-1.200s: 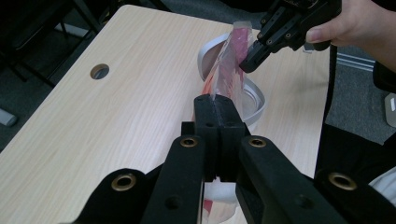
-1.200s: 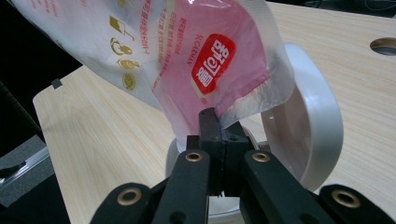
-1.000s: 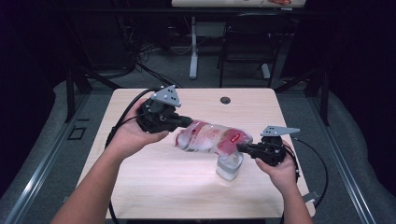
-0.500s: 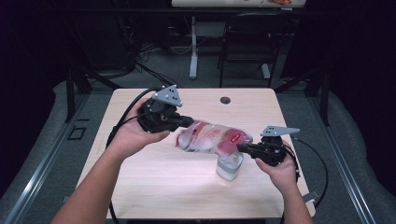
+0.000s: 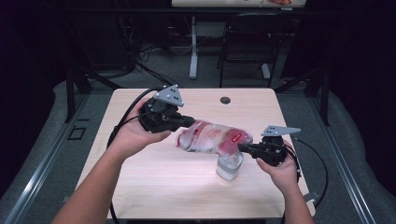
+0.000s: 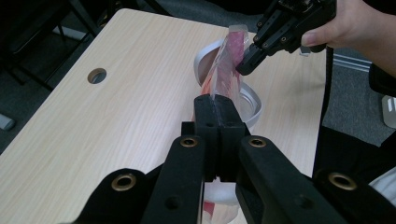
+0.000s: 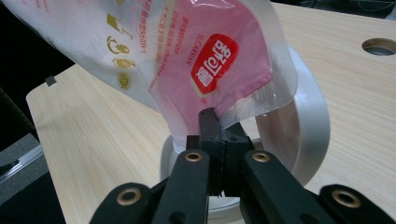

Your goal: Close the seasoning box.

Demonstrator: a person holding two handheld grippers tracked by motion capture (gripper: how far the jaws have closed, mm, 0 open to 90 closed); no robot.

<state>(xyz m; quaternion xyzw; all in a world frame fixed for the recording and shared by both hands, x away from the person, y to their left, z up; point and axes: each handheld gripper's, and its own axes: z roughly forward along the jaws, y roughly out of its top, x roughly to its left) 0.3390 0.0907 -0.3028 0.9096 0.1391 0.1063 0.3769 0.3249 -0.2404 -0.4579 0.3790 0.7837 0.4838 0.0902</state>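
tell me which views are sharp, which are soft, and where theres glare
High view: soft overall, surroundings dark, table evenly lit. Left gripper view: jaws sharp, plastic bag slightly soft. Right gripper view: bag print crisp, glare on the white container rim.

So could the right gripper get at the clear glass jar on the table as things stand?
Probably not yet: the right gripper is shut on an edge of the red-and-clear plastic bag, which hangs over the clear glass jar. The left gripper clamps the bag's other end.
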